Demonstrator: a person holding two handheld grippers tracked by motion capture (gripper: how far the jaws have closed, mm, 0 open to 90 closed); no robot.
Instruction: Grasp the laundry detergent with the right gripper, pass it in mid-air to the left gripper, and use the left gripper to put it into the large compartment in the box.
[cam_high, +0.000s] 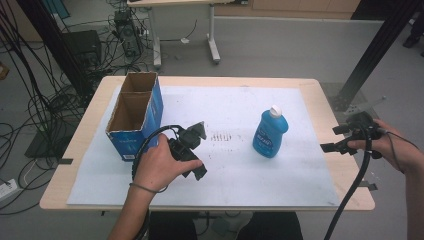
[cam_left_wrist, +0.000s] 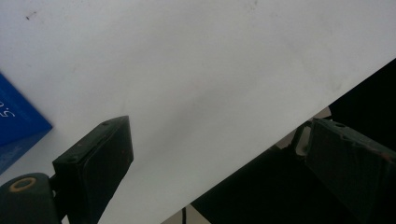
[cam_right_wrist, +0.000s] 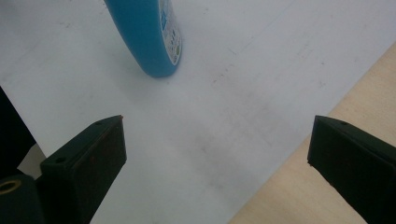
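Hands low over desk, left claw wide beside blue box, right claw wide at desk's right edge, blue bottle upright between them

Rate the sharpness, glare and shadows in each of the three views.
High view: even light, mildly soft, blue bottle and cardboard box readable, faint shadows. Left gripper view: soft, the white sheet looks washed out, and the claw is dark. Right gripper view: the bottle's base is fairly crisp, and the claw is slightly blurred.
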